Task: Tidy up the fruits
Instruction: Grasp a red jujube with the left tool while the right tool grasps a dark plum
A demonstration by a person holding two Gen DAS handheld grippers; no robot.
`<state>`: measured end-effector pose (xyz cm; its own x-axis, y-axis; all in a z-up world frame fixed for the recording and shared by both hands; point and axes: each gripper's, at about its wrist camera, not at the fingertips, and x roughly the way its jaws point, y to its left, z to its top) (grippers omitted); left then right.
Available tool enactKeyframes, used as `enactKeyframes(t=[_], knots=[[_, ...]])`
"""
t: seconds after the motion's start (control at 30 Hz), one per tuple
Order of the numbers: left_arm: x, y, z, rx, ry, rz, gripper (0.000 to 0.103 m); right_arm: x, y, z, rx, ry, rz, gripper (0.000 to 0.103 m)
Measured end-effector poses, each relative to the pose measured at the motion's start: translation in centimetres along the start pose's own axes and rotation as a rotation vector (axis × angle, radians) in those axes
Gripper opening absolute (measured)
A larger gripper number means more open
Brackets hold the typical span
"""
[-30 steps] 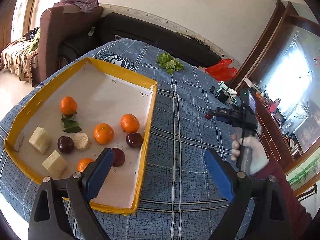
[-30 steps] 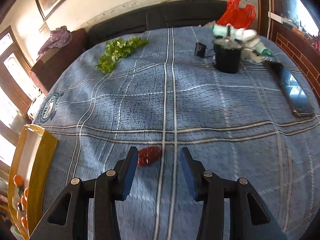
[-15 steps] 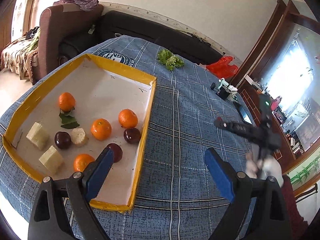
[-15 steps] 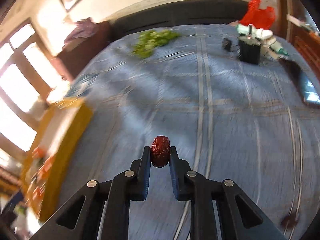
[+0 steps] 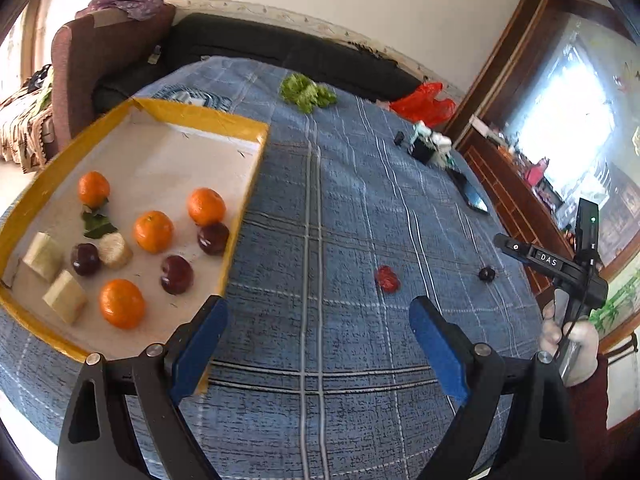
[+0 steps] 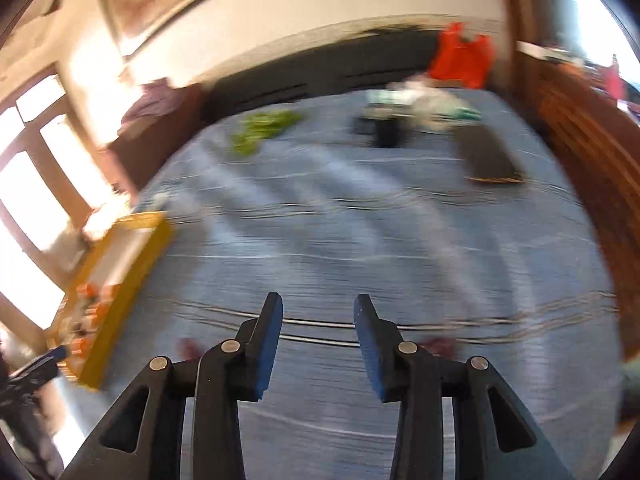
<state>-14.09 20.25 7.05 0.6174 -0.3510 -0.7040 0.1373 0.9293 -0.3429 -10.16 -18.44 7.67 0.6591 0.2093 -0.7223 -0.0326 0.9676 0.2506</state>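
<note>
A yellow-rimmed tray on the left holds several oranges, dark plums and pale cut chunks. A red date lies on the blue checked cloth, right of the tray. A small dark fruit lies further right. My left gripper is open and empty above the cloth, near the tray's corner. My right gripper is open and empty; its view is blurred. Its body also shows in the left wrist view, at the table's right edge.
Green leaves lie at the far side of the table. A red bag, a black cup and a phone sit at the far right. A sofa stands behind the table.
My right gripper held the red date half a second ago; now it is open and the date lies on the cloth. The right gripper has swung away to the right.
</note>
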Motion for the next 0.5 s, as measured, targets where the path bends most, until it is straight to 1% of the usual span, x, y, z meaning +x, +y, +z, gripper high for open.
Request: enactKeyframes(t=[0.03, 0.1, 0.17, 0.2, 0.23, 0.3, 0.4, 0.47, 0.5], knots=[[0.6, -0.5, -0.2, 0.016, 0.018, 0.004, 0.092, 0.1, -1.6, -0.4, 0.016, 0.006, -0.046, 0.04], [1.6, -1.4, -0.5, 0.043, 0.044, 0.01, 0.092, 0.4, -3.7, -1.0, 0.044, 0.022, -0.087, 0.04], [2.5, -2.1, -0.7, 0.06, 0.064, 0.007, 0.089, 1.1, -5.0, -1.4, 0.069, 0.039, -0.088, 0.04], [3.0, -2.5, -0.9, 0.07, 0.073, 0.008, 0.085, 1.5, -5.2, -1.5, 0.073, 0.047, -0.087, 0.04], [3.5, -3.0, -0.9, 0.084, 0.082, 0.011, 0.083, 1.9, -5.2, -1.8, 0.067, 0.051, -0.09, 0.04], [4.5, -3.9, -1.0, 0.111, 0.097, 0.021, 0.082, 2.3, -5.1, -2.3, 0.047, 0.056, -0.088, 0.04], [6.2, -5.5, -0.6, 0.162, 0.107, 0.028, 0.082, 3.1, -4.6, -2.6, 0.004, 0.054, -0.121, 0.04], [7.2, -6.3, -0.2, 0.188, 0.114, 0.035, 0.081, 3.7, -4.7, -2.9, -0.002, 0.068, -0.116, 0.036], [7.7, -6.8, 0.0, 0.204, 0.114, 0.038, 0.081, 4.0, -4.8, -3.0, -0.001, 0.079, -0.112, 0.032]])
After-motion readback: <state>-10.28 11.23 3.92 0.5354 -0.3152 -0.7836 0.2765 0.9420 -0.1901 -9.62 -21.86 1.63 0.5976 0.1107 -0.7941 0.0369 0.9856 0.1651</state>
